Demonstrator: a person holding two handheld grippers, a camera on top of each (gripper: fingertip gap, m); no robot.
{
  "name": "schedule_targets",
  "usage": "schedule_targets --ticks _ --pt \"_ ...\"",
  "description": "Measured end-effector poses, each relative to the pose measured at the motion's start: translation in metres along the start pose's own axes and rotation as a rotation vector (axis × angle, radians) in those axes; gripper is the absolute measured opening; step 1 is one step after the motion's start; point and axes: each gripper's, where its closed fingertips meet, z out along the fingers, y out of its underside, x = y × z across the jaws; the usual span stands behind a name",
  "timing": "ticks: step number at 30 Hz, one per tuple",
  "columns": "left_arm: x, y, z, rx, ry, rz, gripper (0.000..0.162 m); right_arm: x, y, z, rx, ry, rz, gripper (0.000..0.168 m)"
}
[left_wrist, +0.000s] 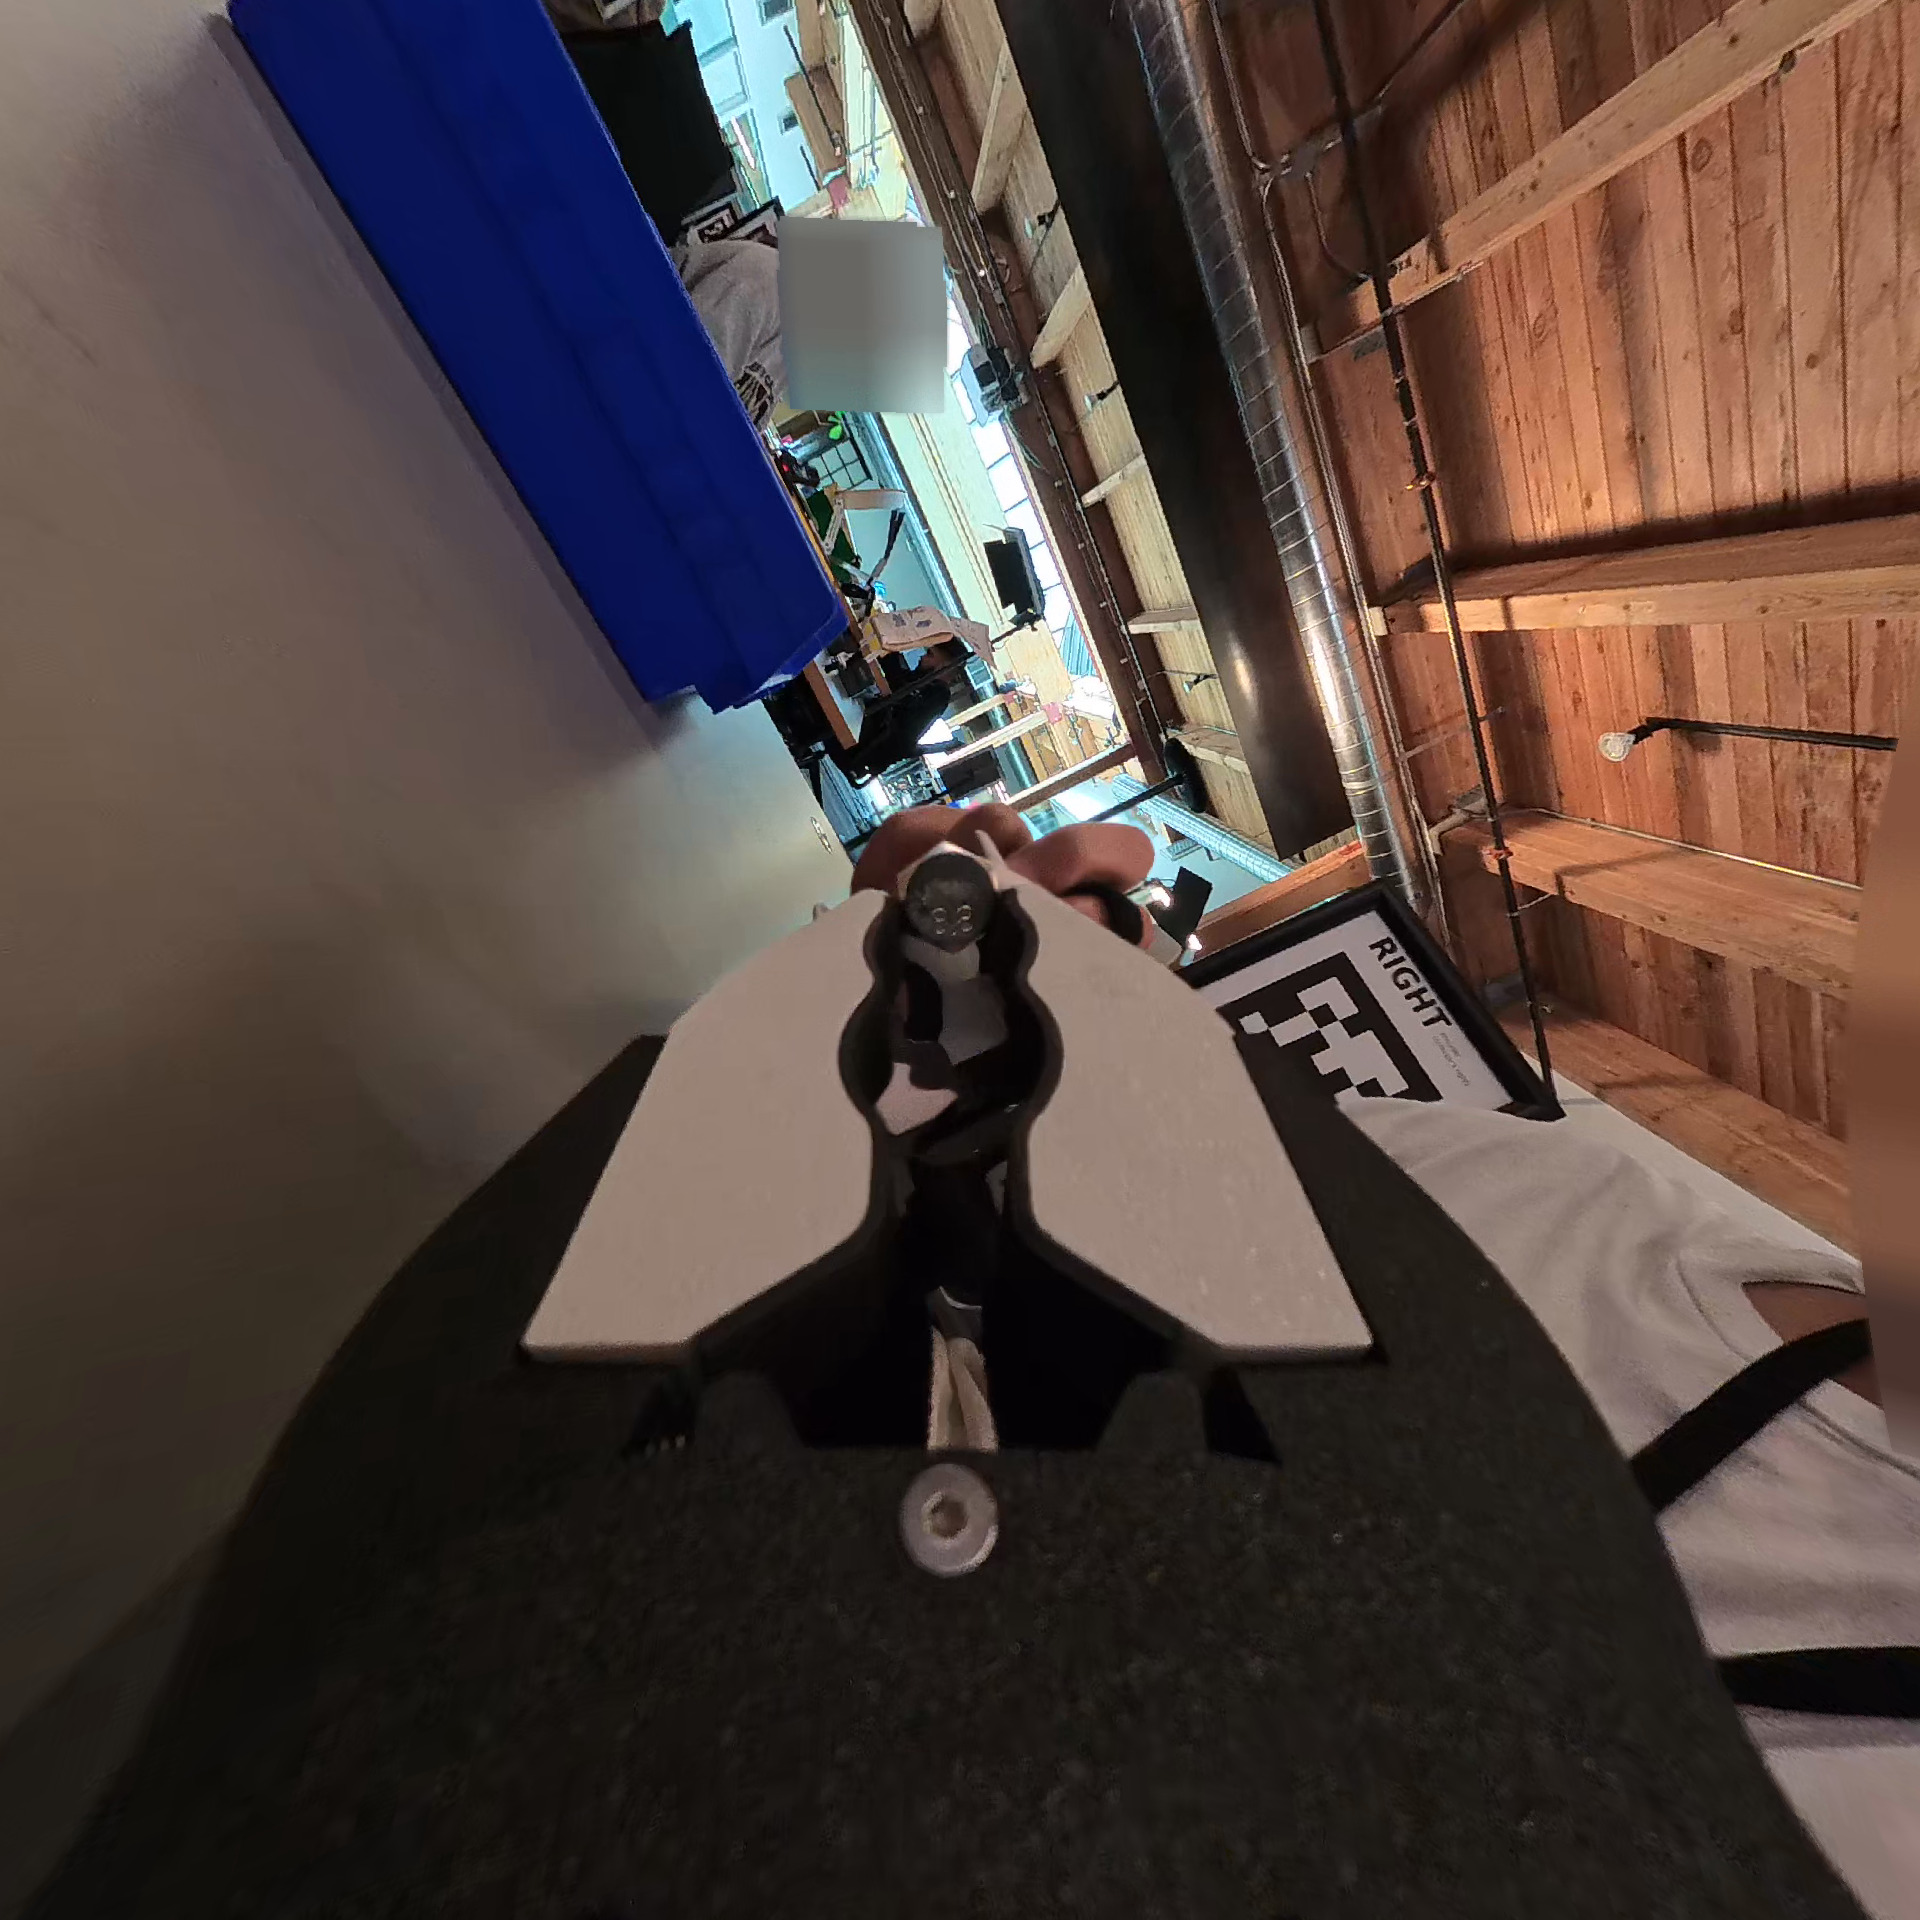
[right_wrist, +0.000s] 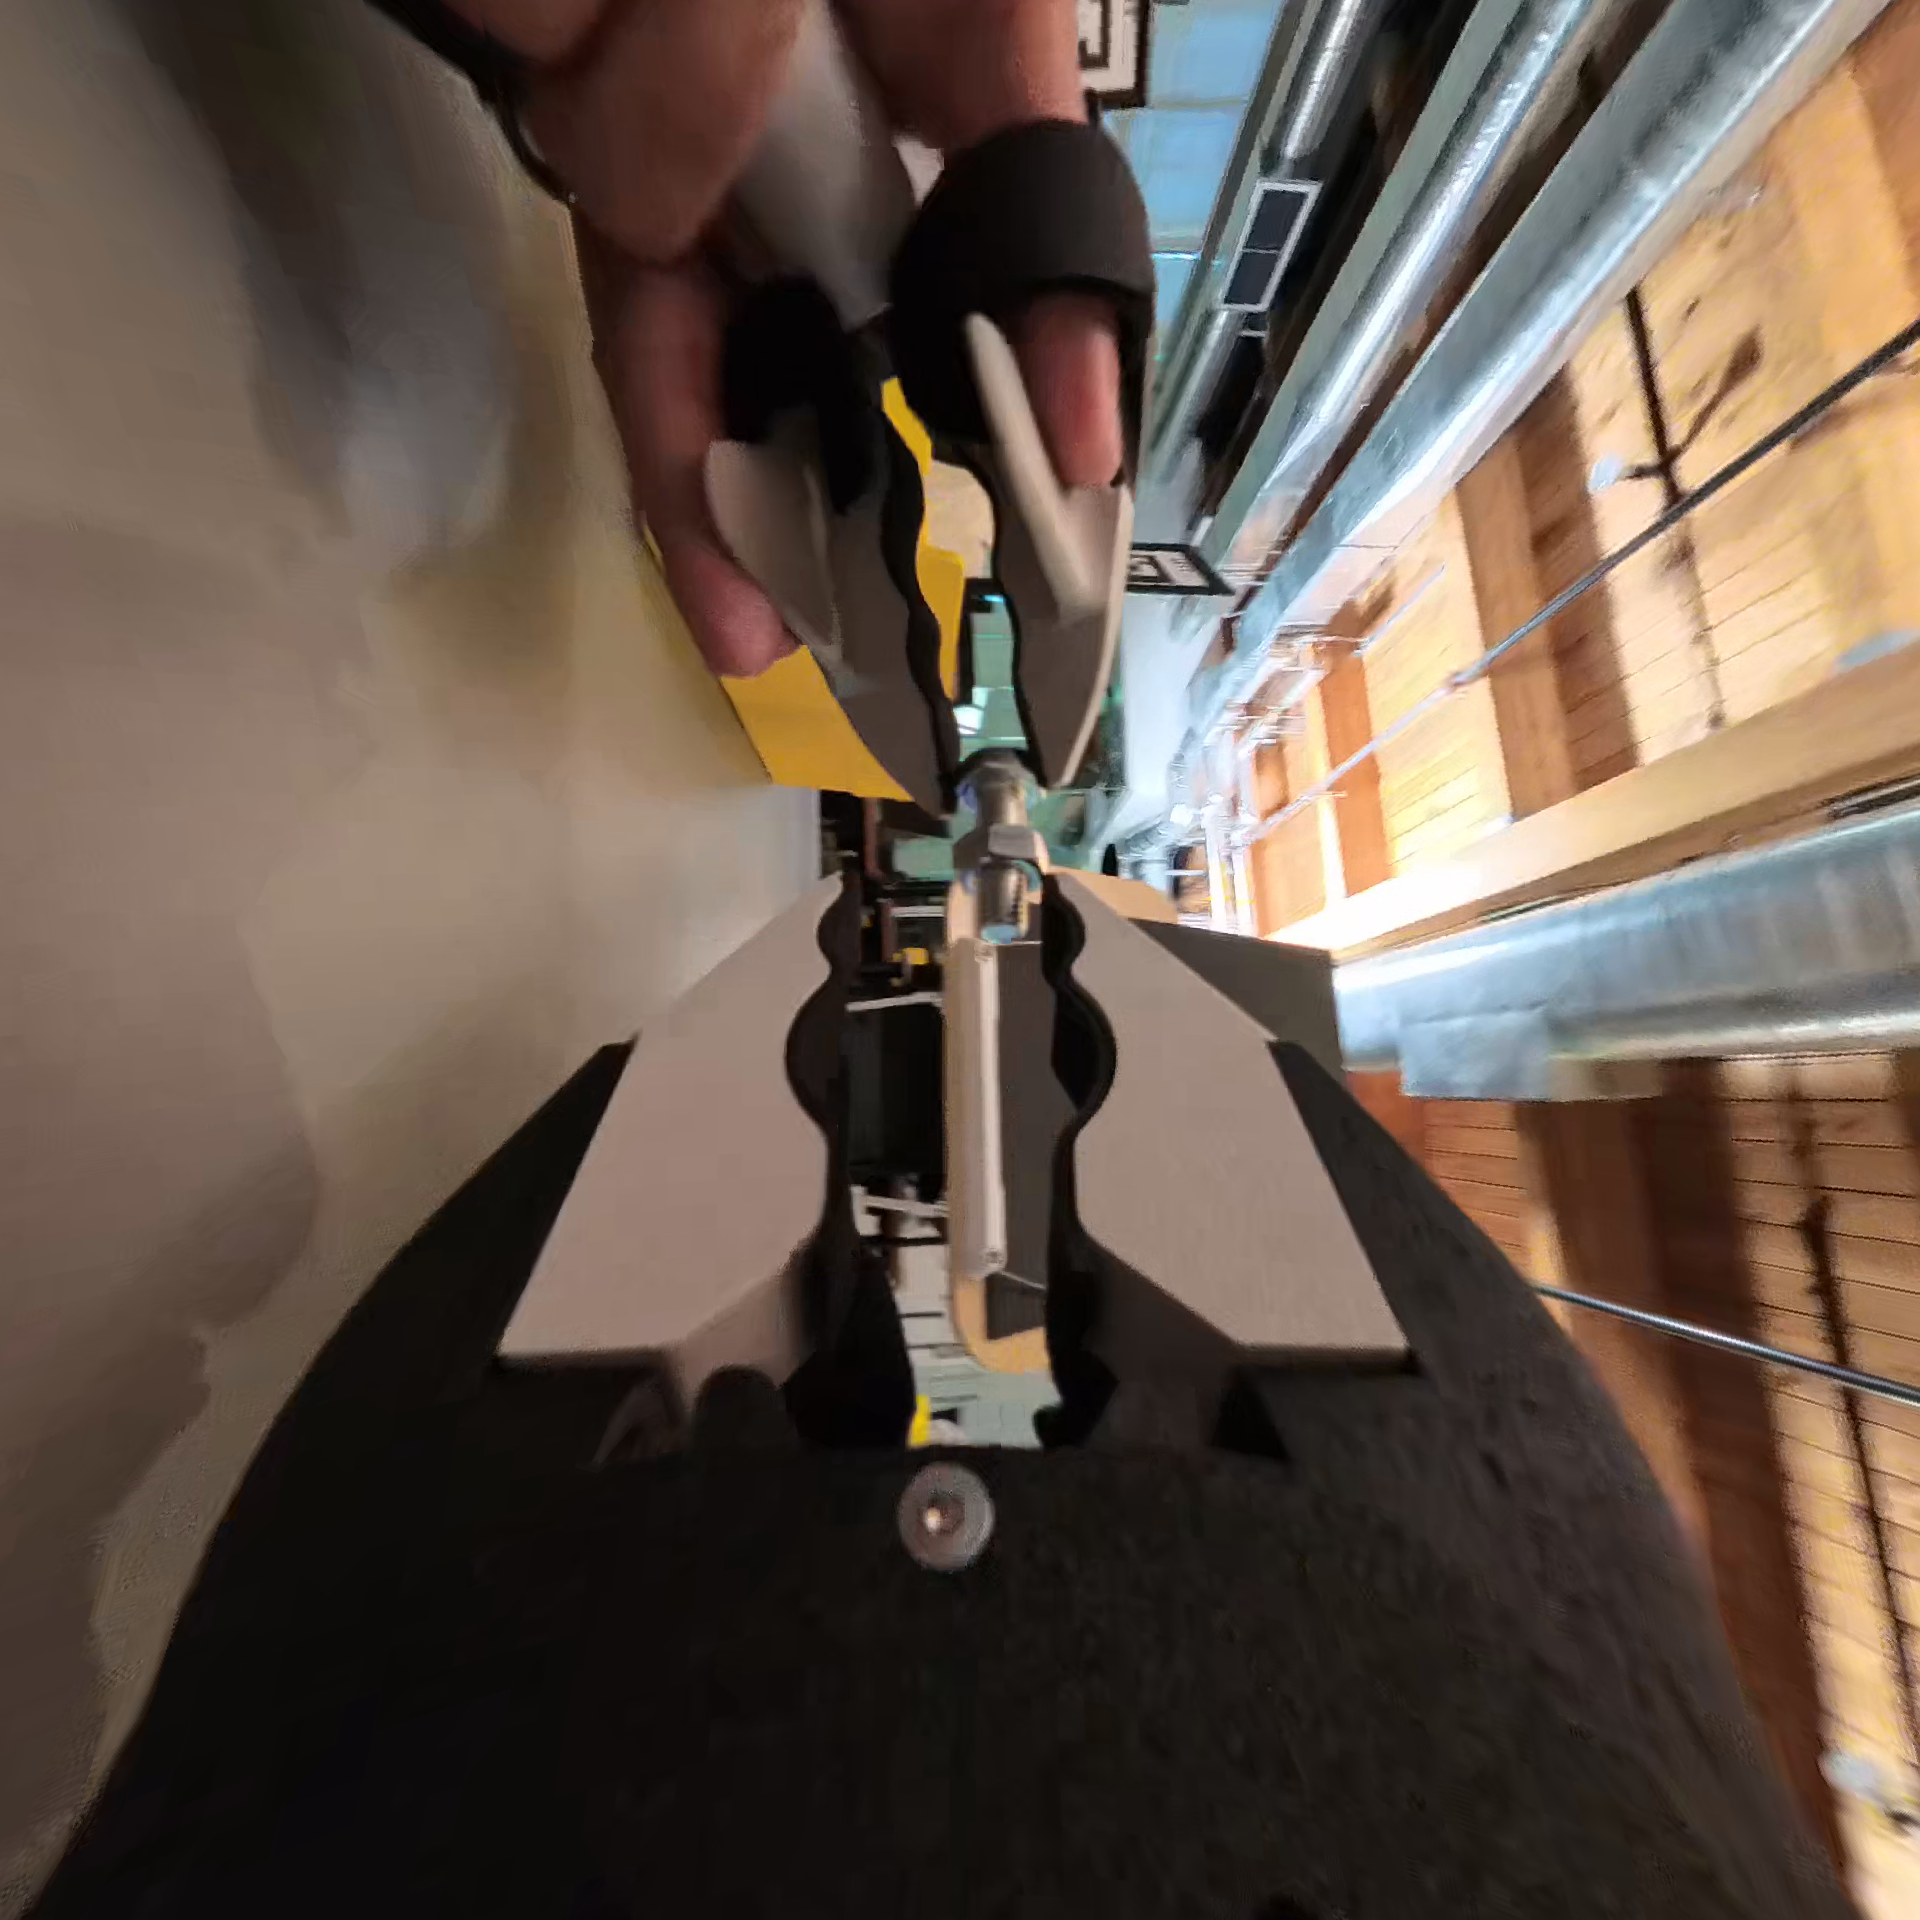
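While left tongs (left_wrist: 948, 920) pinch the bolt (left_wrist: 943, 912), right tongs (right_wrist: 940, 883) flank its wrench (right_wrist: 977, 1091).

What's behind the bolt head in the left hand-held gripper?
Behind the bolt head, pinched at the left hand-held gripper tips, a hand shows, with the marker board to its right. The bolt's shank is covered.

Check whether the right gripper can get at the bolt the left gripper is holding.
Probably yes. The bolt has its free end at the parted fingertips of the right gripper, with nothing between. The left gripper clamps only the far end. A grey bar between the fingers may crowd the grip.
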Motion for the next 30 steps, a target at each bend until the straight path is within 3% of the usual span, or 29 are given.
schedule_targets --ticks 5,17,20,22,24,30 --pt "0.003 0.003 0.0 -0.019 0.032 -0.032 0.016 0.012 0.003 0.001 -0.032 0.119 -0.124 0.014" --pt "0.003 0.009 0.004 -0.054 0.019 -0.01 0.017 0.006 -0.005 -0.004 0.033 0.026 0.042 0.025" --pt "0.0 0.009 0.003 -0.062 0.001 0.003 0.017 0.007 -0.004 -0.003 0.03 0.003 0.131 0.017" --pt "0.001 0.008 0.003 -0.056 -0.002 0.02 0.017 0.008 -0.003 -0.002 0.029 -0.047 0.292 0.016" --pt "0.003 0.007 0.003 -0.057 -0.005 0.044 0.017 0.008 -0.004 -0.001 0.043 -0.15 0.574 0.017" --pt "0.005 0.001 0.0 -0.039 -0.013 0.102 0.017 0.009 -0.008 0.004 0.155 -0.69 1.756 0.016"
